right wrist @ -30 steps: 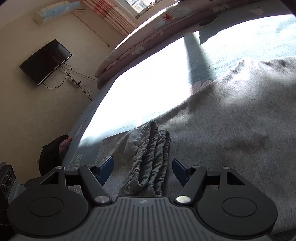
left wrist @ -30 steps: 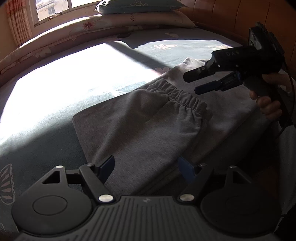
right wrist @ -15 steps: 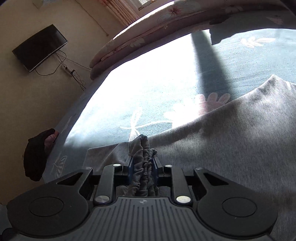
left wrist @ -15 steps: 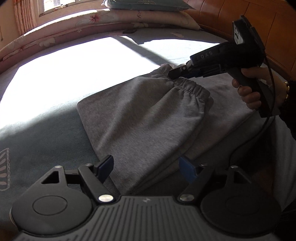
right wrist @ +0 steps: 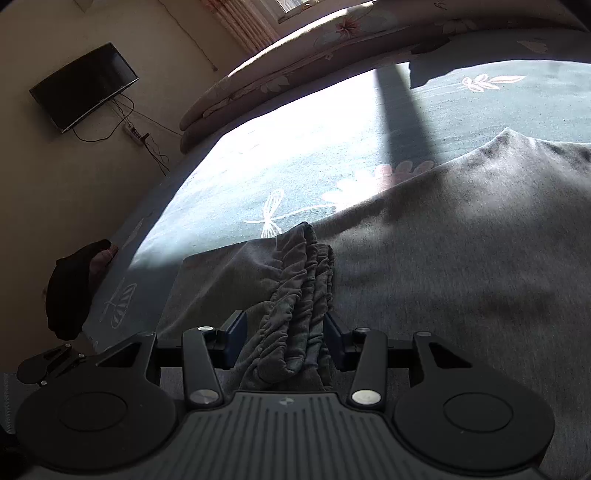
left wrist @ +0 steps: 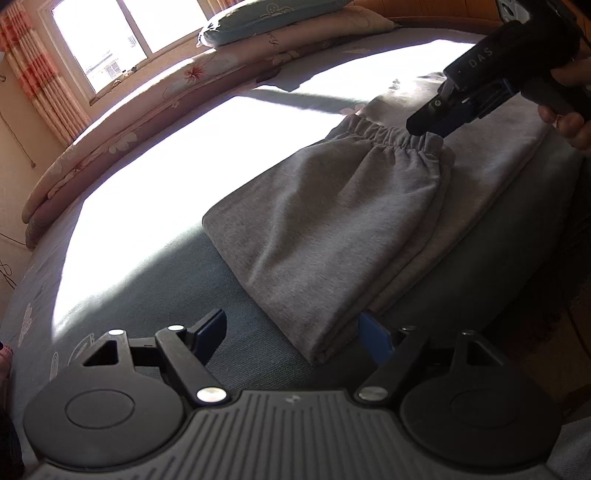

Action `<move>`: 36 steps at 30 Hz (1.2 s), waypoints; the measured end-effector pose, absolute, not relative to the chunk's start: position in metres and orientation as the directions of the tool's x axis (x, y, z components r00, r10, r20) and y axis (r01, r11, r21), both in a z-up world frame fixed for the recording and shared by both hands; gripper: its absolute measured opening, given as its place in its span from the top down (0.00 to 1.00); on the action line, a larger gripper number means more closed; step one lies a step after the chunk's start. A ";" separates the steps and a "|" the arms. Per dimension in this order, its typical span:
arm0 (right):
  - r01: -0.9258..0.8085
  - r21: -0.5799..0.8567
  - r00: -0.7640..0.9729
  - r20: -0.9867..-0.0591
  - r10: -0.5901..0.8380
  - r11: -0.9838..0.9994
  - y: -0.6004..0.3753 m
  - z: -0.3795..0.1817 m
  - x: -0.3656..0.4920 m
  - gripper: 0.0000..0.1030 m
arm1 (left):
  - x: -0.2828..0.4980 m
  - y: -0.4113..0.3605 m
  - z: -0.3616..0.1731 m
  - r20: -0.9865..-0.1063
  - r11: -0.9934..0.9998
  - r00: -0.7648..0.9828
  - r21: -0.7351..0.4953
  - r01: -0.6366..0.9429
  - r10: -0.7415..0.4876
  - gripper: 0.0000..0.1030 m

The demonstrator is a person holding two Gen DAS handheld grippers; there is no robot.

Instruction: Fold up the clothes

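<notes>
Grey sweatpants (left wrist: 332,221) lie folded on the blue-green bed sheet (left wrist: 147,229), their gathered waistband (left wrist: 388,136) at the far end. My left gripper (left wrist: 291,332) is open just above the sheet, and the near folded corner of the pants sits by its right finger. My right gripper (left wrist: 432,120) is at the waistband. In the right wrist view the bunched waistband (right wrist: 295,295) lies between my right gripper's (right wrist: 283,328) jaws, which are opening; the left pad stands clear of the cloth.
A rolled floral quilt (left wrist: 147,110) and a pillow (left wrist: 266,18) line the window side of the bed. A wooden headboard (left wrist: 424,11) is at the far right. A television (right wrist: 85,85) hangs on the wall. A dark sleeve (right wrist: 70,288) shows at the bed's edge.
The right gripper was clamped on the waistband half a second ago; its jaws now stand apart with the cloth loose between them. The left gripper has drawn back to the pants' near corner.
</notes>
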State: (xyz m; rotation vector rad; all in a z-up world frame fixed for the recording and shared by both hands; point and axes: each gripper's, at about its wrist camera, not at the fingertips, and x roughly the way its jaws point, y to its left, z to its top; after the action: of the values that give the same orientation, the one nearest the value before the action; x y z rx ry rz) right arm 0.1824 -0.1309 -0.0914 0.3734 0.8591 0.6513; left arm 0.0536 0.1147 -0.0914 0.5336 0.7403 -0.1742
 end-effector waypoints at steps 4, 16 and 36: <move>-0.357 0.556 0.488 -0.574 0.658 0.750 -0.133 -0.095 0.177 0.47 | 0.050 0.104 -0.101 -0.620 0.764 0.778 0.548 0.340 0.098 0.23; -0.351 0.566 0.479 -0.576 0.663 0.746 -0.128 -0.100 0.172 0.45 | 0.053 0.072 -0.125 -0.508 0.472 0.851 0.787 0.397 0.132 0.16; -0.401 0.593 0.480 -0.513 0.712 0.698 -0.129 -0.088 0.171 0.47 | 0.056 0.116 -0.081 -0.637 0.735 0.770 0.541 0.409 0.040 0.15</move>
State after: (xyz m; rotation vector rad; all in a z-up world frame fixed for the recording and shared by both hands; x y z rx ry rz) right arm 0.1707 -0.1292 -0.0880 0.4249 0.8181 0.7041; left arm 0.0558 0.1161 -0.0807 0.7278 0.6734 -0.2206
